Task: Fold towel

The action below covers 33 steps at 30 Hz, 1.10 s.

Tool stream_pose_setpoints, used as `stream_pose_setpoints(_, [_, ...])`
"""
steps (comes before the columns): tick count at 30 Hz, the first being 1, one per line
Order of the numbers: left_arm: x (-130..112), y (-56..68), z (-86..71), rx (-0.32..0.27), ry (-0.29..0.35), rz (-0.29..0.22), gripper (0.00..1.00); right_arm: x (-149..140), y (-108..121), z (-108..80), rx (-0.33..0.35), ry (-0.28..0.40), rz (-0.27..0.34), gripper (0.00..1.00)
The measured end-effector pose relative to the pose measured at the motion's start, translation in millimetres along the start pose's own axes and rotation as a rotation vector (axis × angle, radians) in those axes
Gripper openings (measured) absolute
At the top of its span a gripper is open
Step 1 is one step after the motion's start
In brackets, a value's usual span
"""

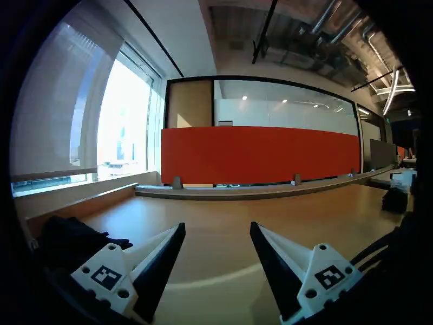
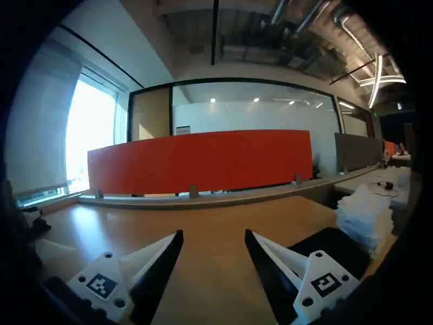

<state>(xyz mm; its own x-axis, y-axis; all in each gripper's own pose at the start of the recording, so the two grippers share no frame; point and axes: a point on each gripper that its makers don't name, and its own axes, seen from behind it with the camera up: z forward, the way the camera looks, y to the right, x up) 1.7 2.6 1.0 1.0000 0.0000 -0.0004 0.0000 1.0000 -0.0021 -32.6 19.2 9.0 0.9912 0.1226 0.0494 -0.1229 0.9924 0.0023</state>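
Nothing much going on here tbh: the left gripper [image 1: 217,225] is held low over the wooden counter [image 1: 227,208], its fingers spread wide apart with nothing caught between them, just bare wood seen through the gap. Same story for the right gripper [image 2: 214,232], fingers parted and nothing gripped. The task's thing, a stack of folded white towels [image 2: 365,216], can be seen in the right gripper view, off to the right near the counter's [image 2: 216,216] edge, well apart from the fingertips. A flat black object [image 2: 333,241] is laid just beside the stack, partly hidden behind the right-hand finger; what it is can't be told. In the left gripper view a dark crumpled lump [image 1: 67,235] is seen behind the left-hand finger, too dark to identify, and another dark object [image 1: 395,199] is set at the far right. The back of the counter is closed off by an orange divider panel [image 1: 260,154], and a bright window [image 1: 122,127] is seen on the left
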Motion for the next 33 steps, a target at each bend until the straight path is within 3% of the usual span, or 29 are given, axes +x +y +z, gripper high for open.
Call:
stream_pose_setpoints(11, [0, -0.2, -0.2, 0.000, 0.000, 0.000, 0.88, -7, 6, 0.2, -0.006, 0.003, 0.052, 0.87])
stream_pose_setpoints(33, [0, 0.2, 0.1, 0.000, 0.000, 0.000, 0.89, -13, -3, -4.4, 0.019, 0.031, -0.024, 0.88])
